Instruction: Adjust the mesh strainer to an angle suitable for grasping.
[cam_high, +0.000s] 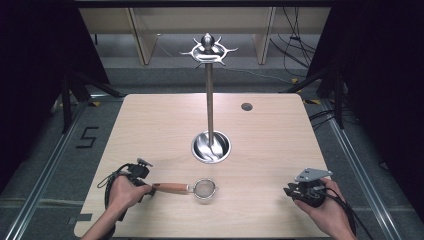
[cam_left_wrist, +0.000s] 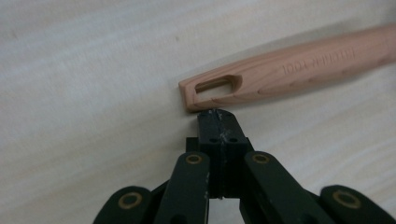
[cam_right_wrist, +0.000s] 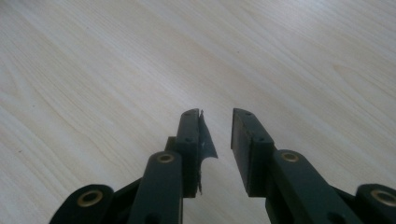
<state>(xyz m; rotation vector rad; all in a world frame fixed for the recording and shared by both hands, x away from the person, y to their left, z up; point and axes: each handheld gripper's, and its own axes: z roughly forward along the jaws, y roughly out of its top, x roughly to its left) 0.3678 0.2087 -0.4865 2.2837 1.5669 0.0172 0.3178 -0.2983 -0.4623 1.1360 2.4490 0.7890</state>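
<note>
A small mesh strainer (cam_high: 205, 189) with a wooden handle (cam_high: 171, 188) lies flat on the wooden table (cam_high: 270, 145) near its front left. The handle's slotted end (cam_left_wrist: 215, 87) points at my left gripper (cam_left_wrist: 219, 114), whose jaws are shut together, tips just short of the wood and holding nothing. In the high view the left gripper (cam_high: 148, 189) sits at the handle's left end. My right gripper (cam_high: 290, 191) rests at the front right, its jaws parted (cam_right_wrist: 215, 114) over bare tabletop.
A tall steel utensil stand (cam_high: 209, 100) with hooks at its top (cam_high: 208, 49) rises from a round dish base (cam_high: 211, 147) at the table's middle. A small dark hole (cam_high: 246, 106) marks the far right of the tabletop. Cables trail from both grippers.
</note>
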